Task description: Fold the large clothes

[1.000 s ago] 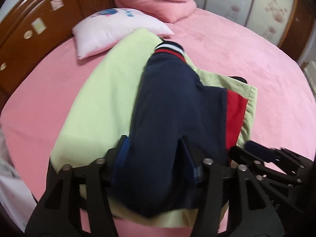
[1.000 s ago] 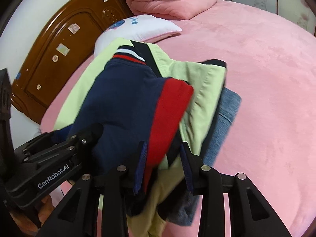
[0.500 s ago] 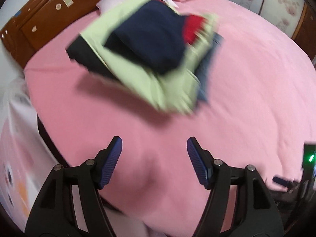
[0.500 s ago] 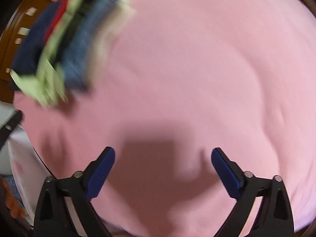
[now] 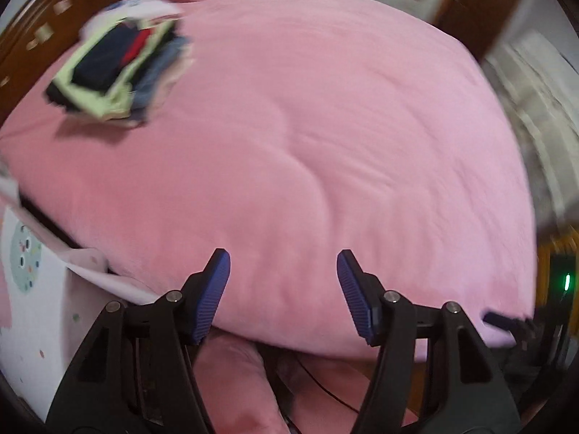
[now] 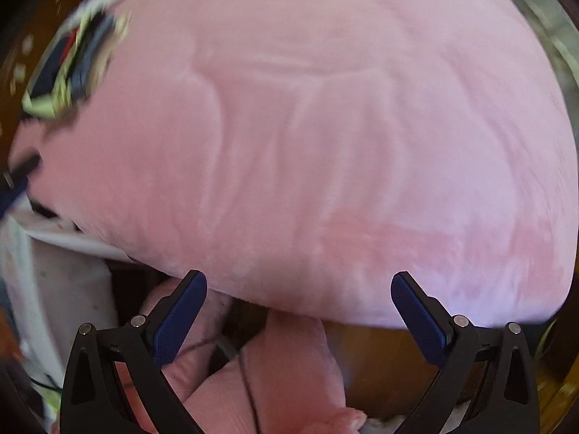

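A: Pink plush bedspread [image 5: 325, 137], one, wide and rumpled. Stack of folded clothes, lime, navy, red and denim [image 5: 119, 68]: at its far left corner, beside the white pillow [image 5: 144, 5].

B: Tongs?

A: Left gripper [image 5: 283, 289], jaws partly apart, just narrowing, empty. Right gripper [image 6: 298, 316], jaws just spread fully, empty. Risk, I judge: stack sits skewed near that corner; a careless brush could topple it.
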### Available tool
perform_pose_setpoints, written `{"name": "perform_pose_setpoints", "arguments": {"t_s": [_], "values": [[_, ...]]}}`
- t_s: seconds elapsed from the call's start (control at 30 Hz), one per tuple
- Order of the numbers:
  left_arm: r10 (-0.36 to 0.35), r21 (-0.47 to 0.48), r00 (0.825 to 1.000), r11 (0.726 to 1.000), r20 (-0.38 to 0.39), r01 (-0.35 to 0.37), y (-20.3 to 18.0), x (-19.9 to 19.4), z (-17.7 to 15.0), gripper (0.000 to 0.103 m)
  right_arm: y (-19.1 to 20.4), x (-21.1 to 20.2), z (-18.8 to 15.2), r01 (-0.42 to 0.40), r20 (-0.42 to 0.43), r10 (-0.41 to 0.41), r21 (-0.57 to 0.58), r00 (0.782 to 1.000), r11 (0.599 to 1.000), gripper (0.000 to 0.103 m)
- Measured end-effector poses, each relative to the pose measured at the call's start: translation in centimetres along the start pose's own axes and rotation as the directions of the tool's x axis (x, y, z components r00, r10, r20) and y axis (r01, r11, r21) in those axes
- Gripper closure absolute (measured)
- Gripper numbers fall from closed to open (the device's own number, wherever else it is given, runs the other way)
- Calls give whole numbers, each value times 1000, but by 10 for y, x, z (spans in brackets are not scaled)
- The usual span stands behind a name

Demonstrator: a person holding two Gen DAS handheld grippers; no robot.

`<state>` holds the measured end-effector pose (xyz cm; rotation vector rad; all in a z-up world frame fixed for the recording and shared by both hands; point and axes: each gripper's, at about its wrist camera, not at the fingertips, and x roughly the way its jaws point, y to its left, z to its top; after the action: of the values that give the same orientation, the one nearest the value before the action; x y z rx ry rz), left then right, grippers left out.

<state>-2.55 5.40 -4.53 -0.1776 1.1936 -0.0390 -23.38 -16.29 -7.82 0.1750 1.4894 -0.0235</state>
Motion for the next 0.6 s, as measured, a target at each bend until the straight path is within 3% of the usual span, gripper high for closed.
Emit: {"name": "perform_pose_setpoints", "arguments": {"t_s": [0.07,0.17,0.43,0.6], "values": [[-35,49,999,998,-24,36,-25,-11,-4,44,-17,-27,-10,-72,51,69,51,996,996,0],[-5,136,1000,991,2,4,-67,-27,4,44,-46,-78,-27,-116,162,103,78,981,990,0],[-58,154,993,987,100,42,-115,-68,51,44,-34,-161,20,-70,293,49,59,955,996,0],[-36,192,984,981,172,2,-119,-97,72,40,-26,-226,31,-53,411,22,66,911,996,0]]}}
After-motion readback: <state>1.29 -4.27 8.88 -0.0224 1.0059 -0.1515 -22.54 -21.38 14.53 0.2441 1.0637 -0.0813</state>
